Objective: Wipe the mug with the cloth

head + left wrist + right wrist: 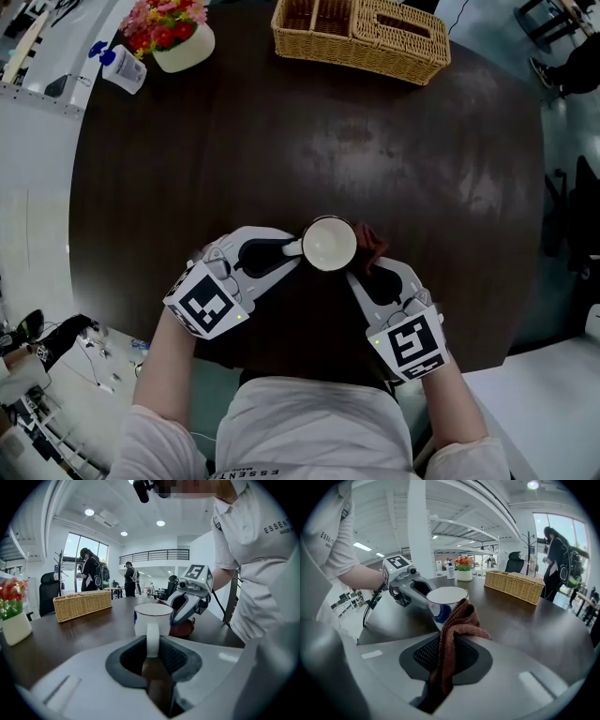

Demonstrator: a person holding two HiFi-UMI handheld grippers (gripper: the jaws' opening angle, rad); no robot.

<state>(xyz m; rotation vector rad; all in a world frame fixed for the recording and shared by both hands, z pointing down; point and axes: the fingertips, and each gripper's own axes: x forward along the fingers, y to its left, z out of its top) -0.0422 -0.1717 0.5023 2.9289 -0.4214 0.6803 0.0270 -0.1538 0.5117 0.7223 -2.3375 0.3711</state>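
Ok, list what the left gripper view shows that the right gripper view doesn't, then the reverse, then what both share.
Left gripper view only: the left gripper shut on the mug's handle, and the right gripper seen from outside.
Right gripper view only: the right gripper's jaws closed on the brown cloth, the left gripper seen from outside, and a white bottle.
Both: the white mug, the wicker basket, the flower pot and the dark table.

Mug (pixel 329 244) on table (pixel 187 187), basket (pixel 356 56) behind
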